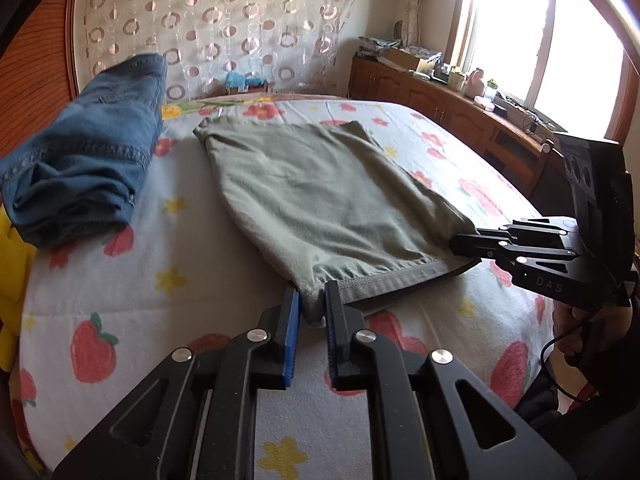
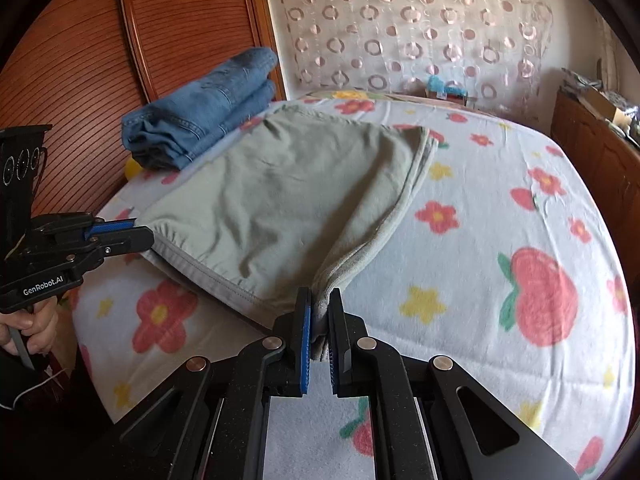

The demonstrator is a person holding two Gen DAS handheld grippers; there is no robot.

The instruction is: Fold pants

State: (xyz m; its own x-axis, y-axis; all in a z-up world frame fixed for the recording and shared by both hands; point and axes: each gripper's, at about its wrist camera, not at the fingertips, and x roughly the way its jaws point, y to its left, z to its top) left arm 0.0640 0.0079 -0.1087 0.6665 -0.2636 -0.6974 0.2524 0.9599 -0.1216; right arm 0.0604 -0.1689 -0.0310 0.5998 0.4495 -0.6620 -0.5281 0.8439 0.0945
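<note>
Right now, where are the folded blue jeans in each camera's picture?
Left wrist view: the folded blue jeans lie at the far left on the flowery bed cover, left of the green pants.
Right wrist view: the jeans sit upper left, by the wooden panel, beyond the green pants.
Shared landmark: the circle-patterned curtain behind the bed.

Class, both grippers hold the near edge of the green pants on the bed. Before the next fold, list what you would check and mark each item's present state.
1. left gripper shut on the waistband corner: ok.
2. right gripper shut on the other corner: ok.
3. green pants lying flat, few wrinkles: ok.
4. folded jeans apart from the green pants: cannot tell, edges look close.
5. Bare bed cover beyond the pants: ok.
</note>
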